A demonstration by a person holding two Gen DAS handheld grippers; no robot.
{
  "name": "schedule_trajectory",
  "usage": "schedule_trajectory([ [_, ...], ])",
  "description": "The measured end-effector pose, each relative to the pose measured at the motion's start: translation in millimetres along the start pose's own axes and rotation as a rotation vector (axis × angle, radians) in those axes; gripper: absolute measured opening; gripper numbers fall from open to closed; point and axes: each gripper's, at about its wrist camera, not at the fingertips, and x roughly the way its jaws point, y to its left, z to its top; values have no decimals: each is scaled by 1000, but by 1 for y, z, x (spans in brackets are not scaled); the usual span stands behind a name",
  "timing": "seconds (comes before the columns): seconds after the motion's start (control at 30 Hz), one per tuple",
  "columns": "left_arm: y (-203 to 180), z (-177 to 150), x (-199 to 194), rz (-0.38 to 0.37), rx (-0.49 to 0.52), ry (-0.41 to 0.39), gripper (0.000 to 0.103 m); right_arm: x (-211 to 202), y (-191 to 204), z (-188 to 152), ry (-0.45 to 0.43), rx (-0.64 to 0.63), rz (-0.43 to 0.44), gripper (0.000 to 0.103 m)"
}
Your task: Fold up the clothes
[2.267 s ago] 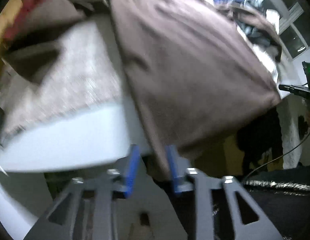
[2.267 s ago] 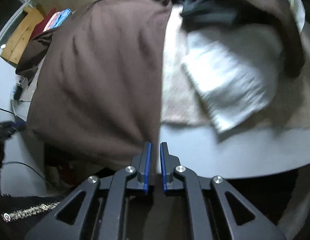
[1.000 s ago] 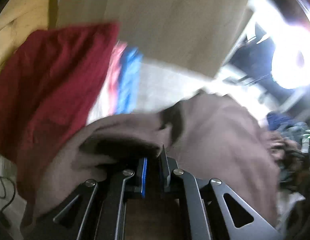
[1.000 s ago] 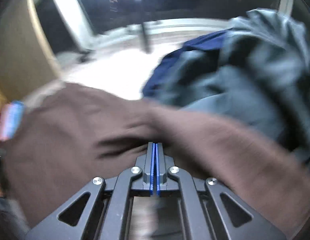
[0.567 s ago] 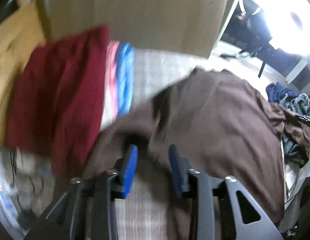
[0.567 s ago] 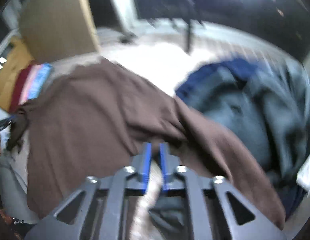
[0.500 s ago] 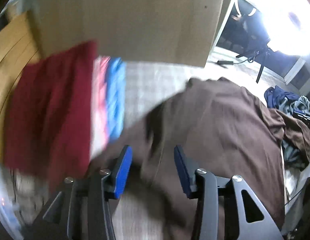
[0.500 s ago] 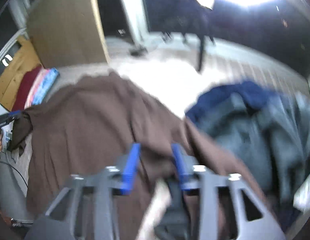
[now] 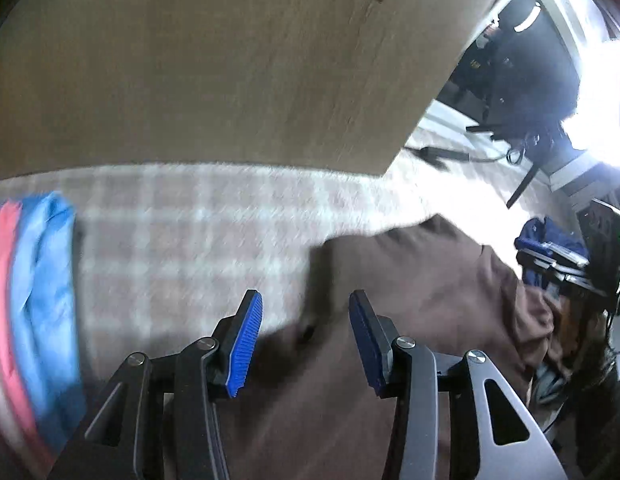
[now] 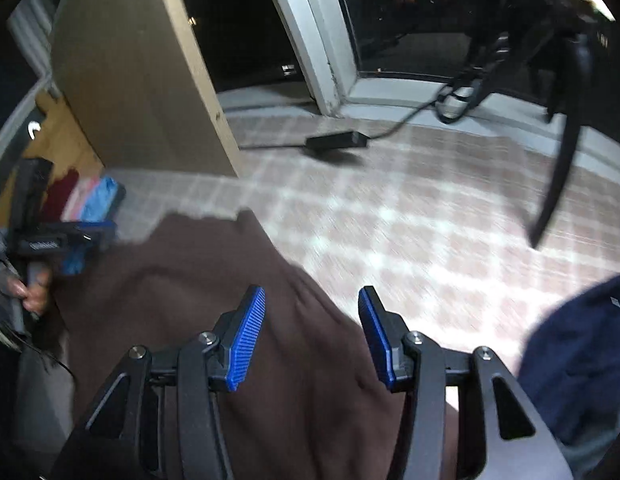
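Brown garment lies spread on the checked surface, its far edge near a wooden panel and a stack of folded red, pink and blue clothes to the left. Dark blue clothing sits just beside it on the right. Left tool and right tool both hover over the brown cloth, jaws parted about halfway, pads gripping nothing.

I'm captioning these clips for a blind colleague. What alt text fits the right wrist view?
The right gripper, its blue-padded jaws open and holding nothing, hovers over a brown garment spread on a checked cloth. A dark blue garment lies at right, a stack of folded clothes at far left beside a wooden panel.
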Motion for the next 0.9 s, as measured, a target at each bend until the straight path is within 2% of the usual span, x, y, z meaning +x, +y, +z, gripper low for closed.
schedule_trajectory([
  [0.07, -8, 11, 18, -22, 16, 35, 44, 14, 6, 9, 20, -17, 16, 48],
  [0.13, -22, 9, 38, 16, 86, 86, 45, 29, 13, 16, 46, -49, 22, 48],
  [0.23, -38, 5, 50, 59, 166, 74, 40, 47, 18, 25, 70, -74, 52, 48],
  [0.3, -47, 5, 53, 67, 194, 62, 15, 59, 21, 30, 87, -90, 60, 48],
  [0.4, -63, -2, 51, 72, 278, 37, 9, 74, 31, 31, 89, -141, 101, 47],
  [0.47, -72, -7, 46, 89, 324, 8, 8, 75, 37, 31, 83, -171, 135, 13],
  [0.5, -75, -7, 41, 114, 337, -18, 8, 73, 39, 31, 70, -174, 129, 7],
  [0.53, -78, -5, 36, 132, 354, -48, 8, 70, 40, 31, 58, -177, 123, 6],
  [0.6, -80, 0, 29, 175, 382, -92, 8, 55, 37, 32, -20, -160, 99, 5],
  [0.67, -68, 7, 45, 250, 378, -58, 8, 46, 36, 34, -76, -159, 40, 5],
  [0.73, -57, 15, 61, 324, 375, -23, 8, 61, 40, 33, -19, -200, -44, 6],
  [0.77, -50, 18, 63, 345, 362, -17, 13, 67, 41, 32, 4, -212, -74, 8],
  [0.8, -42, 19, 54, 331, 328, -36, 14, 70, 41, 31, 16, -218, -95, 11],
  [0.87, -29, 18, 27, 330, 294, -74, 14, 61, 39, 31, -14, -203, -119, 26],
  [0.9, -23, 14, 10, 333, 290, -86, 18, 52, 37, 31, -33, -191, -119, 35],
])
